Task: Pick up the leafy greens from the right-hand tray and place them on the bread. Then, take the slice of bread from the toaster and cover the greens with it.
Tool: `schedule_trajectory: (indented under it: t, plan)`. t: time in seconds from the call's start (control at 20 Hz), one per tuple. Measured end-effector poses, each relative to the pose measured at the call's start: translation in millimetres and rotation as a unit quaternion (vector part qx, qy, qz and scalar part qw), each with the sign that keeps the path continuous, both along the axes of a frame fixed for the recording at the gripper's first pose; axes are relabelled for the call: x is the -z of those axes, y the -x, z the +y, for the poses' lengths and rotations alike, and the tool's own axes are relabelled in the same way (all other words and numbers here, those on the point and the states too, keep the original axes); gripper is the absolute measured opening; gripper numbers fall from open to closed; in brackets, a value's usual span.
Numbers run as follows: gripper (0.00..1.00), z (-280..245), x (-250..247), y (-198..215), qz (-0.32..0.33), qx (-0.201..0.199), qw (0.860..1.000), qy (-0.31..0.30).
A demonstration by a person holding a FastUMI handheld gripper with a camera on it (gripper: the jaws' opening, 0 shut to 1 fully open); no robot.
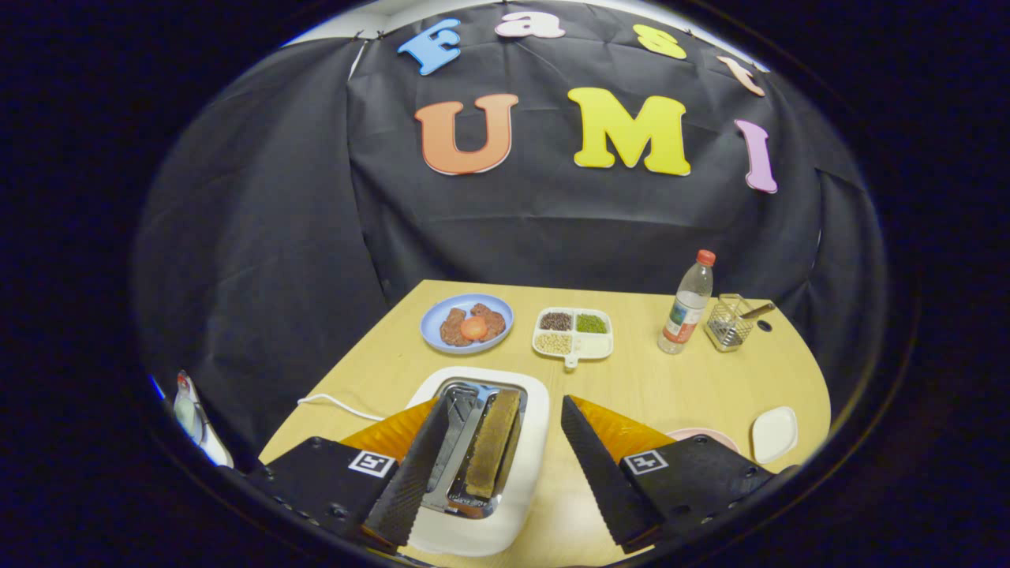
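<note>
The jaws (493, 457) stand wide apart and hold nothing, hovering over the white toaster (481, 450) on the worktop (678, 379); the slice of bread (493, 443) stands upright in the slot between them, nearer the left finger. The step in hand looks like lifting that slice; it calls for shifting left to centre on the slice, lowering until both fingers flank its top edge, closing gently on the flat faces, then drawing straight up so it clears the slot walls; the greens cannot be made out.
</note>
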State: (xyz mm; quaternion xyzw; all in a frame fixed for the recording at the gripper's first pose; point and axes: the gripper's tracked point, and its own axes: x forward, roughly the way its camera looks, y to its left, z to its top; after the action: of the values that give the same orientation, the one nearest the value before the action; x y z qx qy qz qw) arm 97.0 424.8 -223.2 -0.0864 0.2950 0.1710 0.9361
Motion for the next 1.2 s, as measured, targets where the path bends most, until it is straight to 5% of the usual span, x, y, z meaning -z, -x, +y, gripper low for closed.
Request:
schedule_trajectory:
  t: [0.2,0.55,0.65,0.7,1.2]
  plan:
    - [0.78,11,11,2,0.008,-0.003,1.000,0.007]
    - [0.22,12,24,17,0.030,-0.011,0.999,0.025]
    - [0.26,8,6,25,0.003,-0.014,0.999,0.048]
    - [0.10,11,17,25,0.002,-0.019,0.999,0.051]
    - [0.10,10,-78,55,-0.067,-0.021,0.997,-0.021]
